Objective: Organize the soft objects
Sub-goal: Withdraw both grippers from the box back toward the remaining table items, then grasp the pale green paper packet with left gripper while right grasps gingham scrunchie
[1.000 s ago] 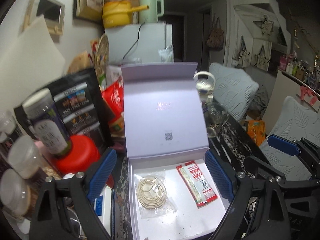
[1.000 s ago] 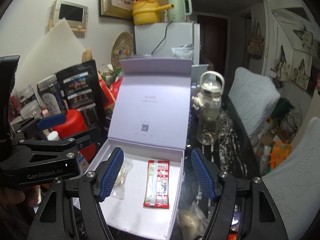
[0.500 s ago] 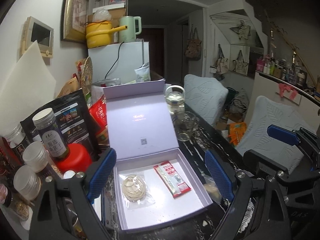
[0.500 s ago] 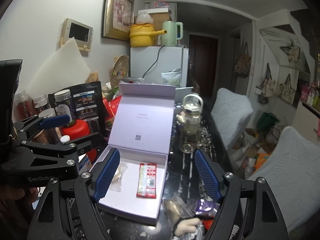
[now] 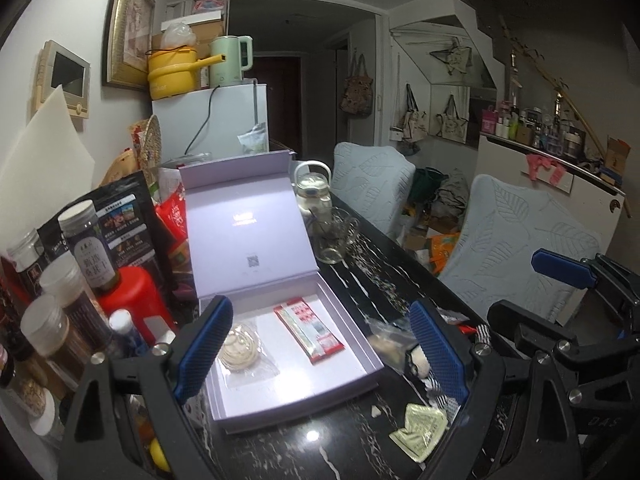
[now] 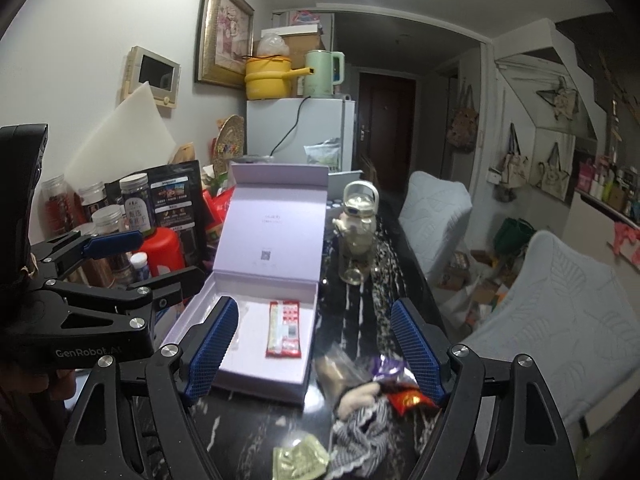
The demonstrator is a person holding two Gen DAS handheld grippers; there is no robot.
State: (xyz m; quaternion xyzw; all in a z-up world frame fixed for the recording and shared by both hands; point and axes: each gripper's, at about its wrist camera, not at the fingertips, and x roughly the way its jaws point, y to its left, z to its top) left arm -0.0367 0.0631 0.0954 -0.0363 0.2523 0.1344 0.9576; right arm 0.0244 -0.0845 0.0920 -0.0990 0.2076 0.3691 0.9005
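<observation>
Two views split the scene between them: the left wrist camera looks into the whole lavender box [image 5: 352, 360], showing the clear bag of coiled cord [image 5: 240, 350] beside the red sachet [image 5: 308, 330], while in the right wrist camera that bag is mostly hidden behind a blue finger and only the sachet [image 6: 284, 334] shows plainly. The right view alone shows fully the loose pile on the dark marble table [image 6: 256, 416]: a striped cloth [image 6: 360, 436], a purple wrapper [image 6: 386, 368], a red packet [image 6: 408, 400] and a pale green sachet [image 6: 300, 460].

The left gripper [image 5: 320, 352] stands wide open and empty, its gap framing the box interior. The right gripper [image 6: 316, 356] is equally spread, holding nothing, with the pile low between its fingers.

Jars [image 5: 86, 248] crowd the box's left side; bare tabletop lies to its right, up to a glass teapot [image 6: 356, 224].
</observation>
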